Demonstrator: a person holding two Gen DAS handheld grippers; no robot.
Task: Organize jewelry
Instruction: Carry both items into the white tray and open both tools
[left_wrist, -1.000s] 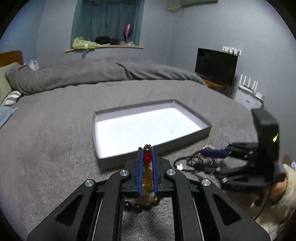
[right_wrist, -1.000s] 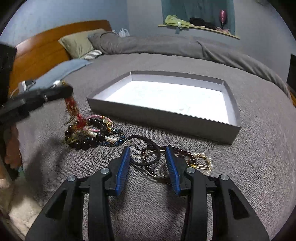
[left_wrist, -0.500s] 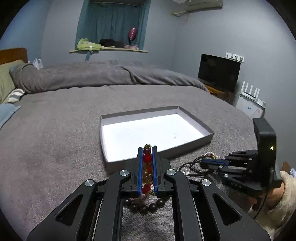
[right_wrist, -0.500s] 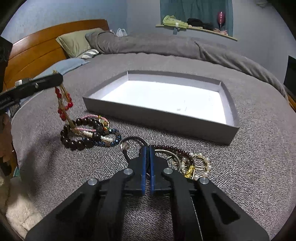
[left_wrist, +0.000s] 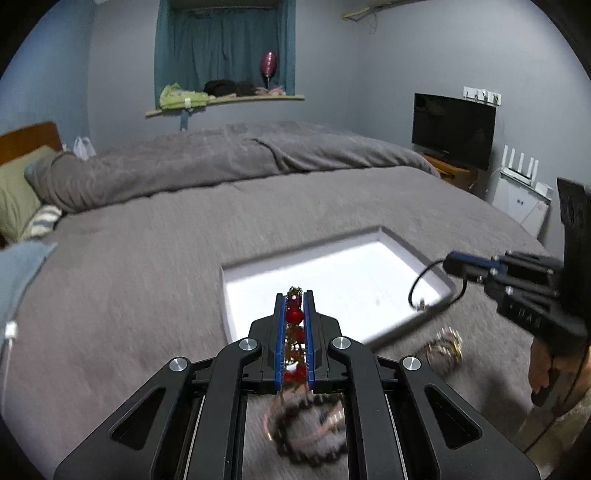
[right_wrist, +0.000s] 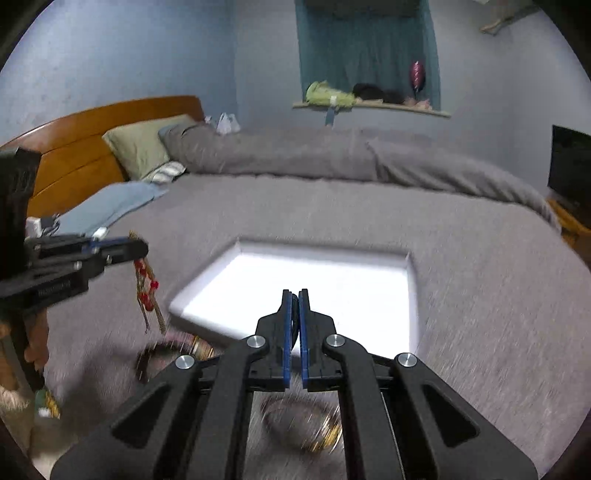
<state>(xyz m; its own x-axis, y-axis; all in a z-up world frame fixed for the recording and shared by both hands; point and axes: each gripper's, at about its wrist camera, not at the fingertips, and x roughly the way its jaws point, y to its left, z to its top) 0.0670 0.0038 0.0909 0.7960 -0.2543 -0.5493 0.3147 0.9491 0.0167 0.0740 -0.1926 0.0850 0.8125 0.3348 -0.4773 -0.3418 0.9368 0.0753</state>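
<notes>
Only leftward — right tongs (left_wrist: 452, 263) pinching black cord loop (left_wrist: 424, 284); left tongs (left_wrist: 294, 295) clamped on red-bead strand (left_wrist: 294, 314).

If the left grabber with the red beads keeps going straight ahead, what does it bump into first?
Most likely the white tray. The left gripper, shut on the red bead strand, points at the tray's near wall, with nothing visible between. Depth is unclear; it may pass above the rim.

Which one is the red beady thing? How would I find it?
Find the big grey bed, then the shallow white-bottomed tray lying on it. Just left of the tray, the left gripper has its jaws shut on a dangling strand. It alone has bright red beads on gold chain and hangs in the air.
</notes>
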